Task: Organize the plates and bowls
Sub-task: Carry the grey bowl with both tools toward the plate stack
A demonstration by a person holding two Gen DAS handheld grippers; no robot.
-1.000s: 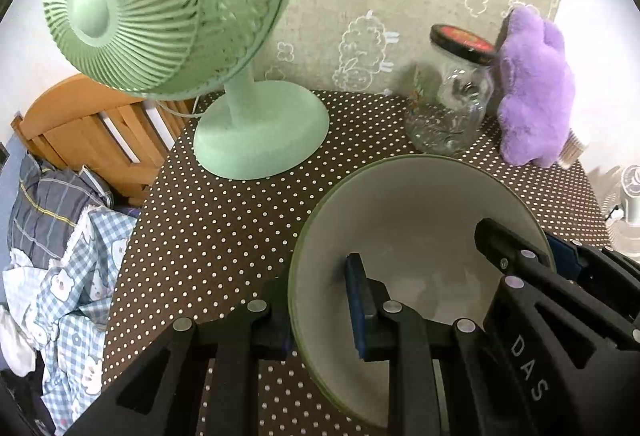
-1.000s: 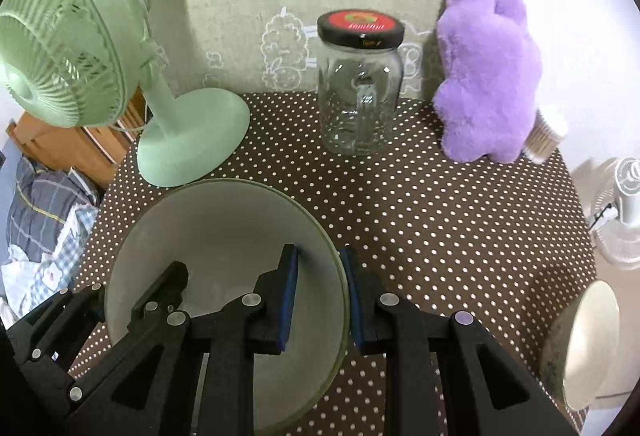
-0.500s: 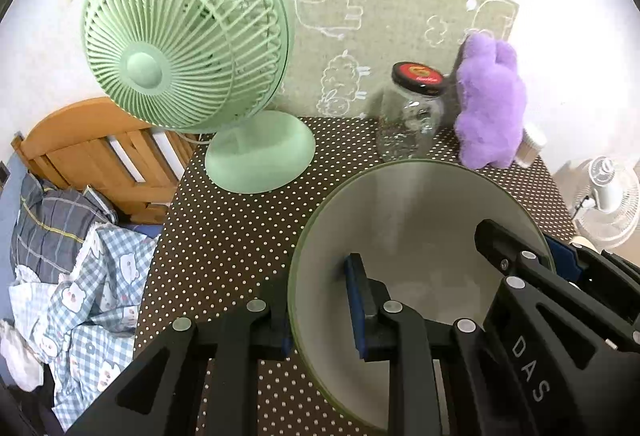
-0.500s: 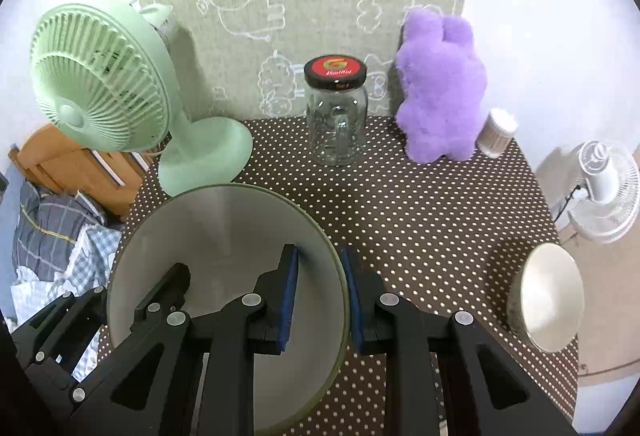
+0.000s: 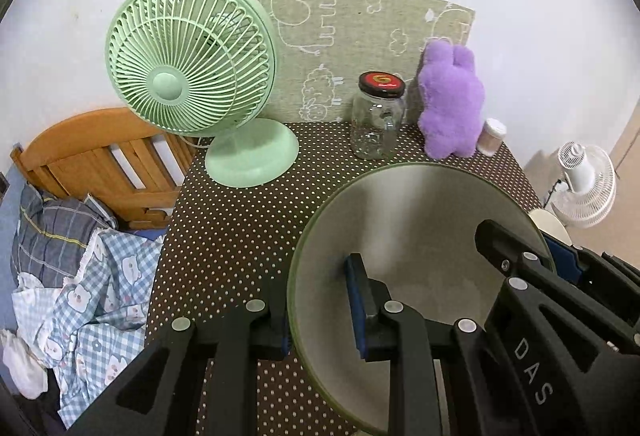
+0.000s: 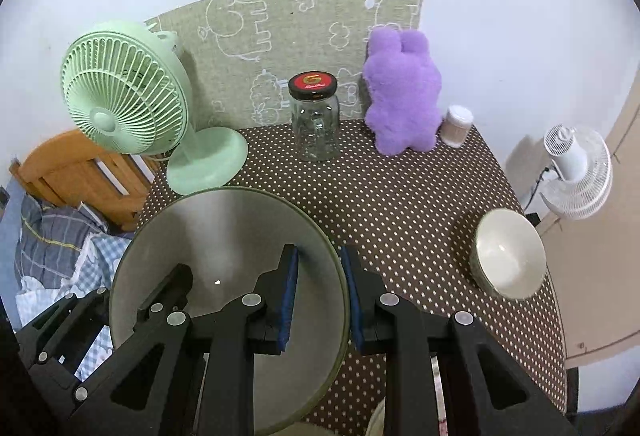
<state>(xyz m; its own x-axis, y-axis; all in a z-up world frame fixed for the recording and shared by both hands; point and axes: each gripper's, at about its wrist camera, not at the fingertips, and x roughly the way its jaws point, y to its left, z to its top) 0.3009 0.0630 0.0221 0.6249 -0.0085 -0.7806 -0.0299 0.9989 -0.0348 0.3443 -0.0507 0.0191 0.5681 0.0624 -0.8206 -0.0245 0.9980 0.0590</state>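
A large grey plate (image 5: 420, 236) with a green rim is held in the air above the dotted brown table (image 5: 240, 228) by both grippers. My left gripper (image 5: 320, 300) is shut on its left rim. My right gripper (image 6: 320, 288) is shut on the right rim of the plate (image 6: 224, 244). A cream bowl (image 6: 510, 254) sits on the table at the right, near the edge. The right gripper's body shows in the left wrist view (image 5: 560, 276).
At the table's back stand a green fan (image 6: 124, 92), a glass jar (image 6: 314, 120) with a red-black lid, a purple plush (image 6: 402, 96) and a small white container (image 6: 456, 126). A wooden bed frame (image 5: 100, 156) and bedding lie left; a white fan (image 6: 576, 172) stands right.
Both grippers have risen and pulled back with the plate. The table and the objects at its back now look farther away, and the cream bowl is fully in view.
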